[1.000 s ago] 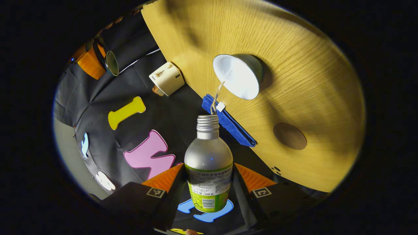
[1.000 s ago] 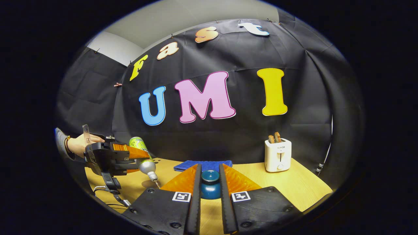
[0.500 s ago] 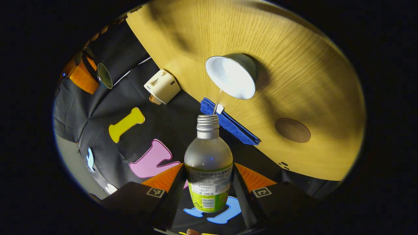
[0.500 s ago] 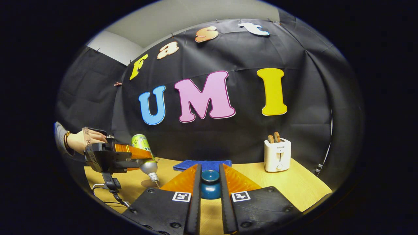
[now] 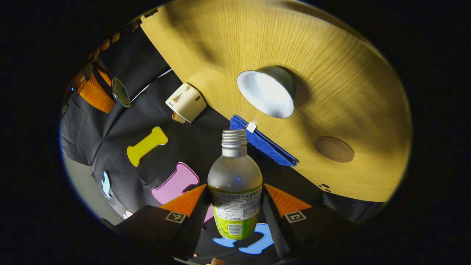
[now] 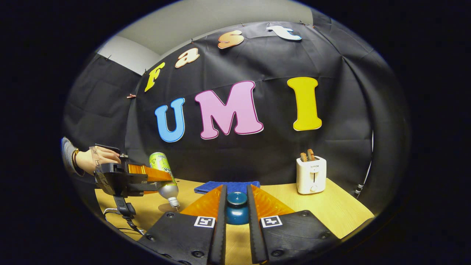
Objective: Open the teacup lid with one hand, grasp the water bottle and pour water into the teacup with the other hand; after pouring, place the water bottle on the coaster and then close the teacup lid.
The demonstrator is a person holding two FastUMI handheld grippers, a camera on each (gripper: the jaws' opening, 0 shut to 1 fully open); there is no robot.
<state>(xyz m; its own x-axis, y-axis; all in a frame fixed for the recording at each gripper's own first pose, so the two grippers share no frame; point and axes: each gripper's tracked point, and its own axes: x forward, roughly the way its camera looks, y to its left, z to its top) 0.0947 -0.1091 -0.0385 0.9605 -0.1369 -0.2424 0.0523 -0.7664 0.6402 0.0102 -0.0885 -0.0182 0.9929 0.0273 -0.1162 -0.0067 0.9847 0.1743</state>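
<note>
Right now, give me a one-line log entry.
left gripper: holds tilted water bottle, no stream | teacup: open | right gripper: holds lid | coaster: bare

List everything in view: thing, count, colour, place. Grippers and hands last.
water bottle: 1, frosted with green label, tilted, clamped in left gripper
teacup: 1, white inside, open, on table
lid: 1, dark teal, between right gripper's fingers
coaster: 1, brown, on table near teacup
cloth: 1, blue, folded at table's back edge
toaster: 1, white, back of table
table: 1, light wood
left gripper: 1, black and orange
right gripper: 1, black and orange
hand: 1, holding left gripper
</note>
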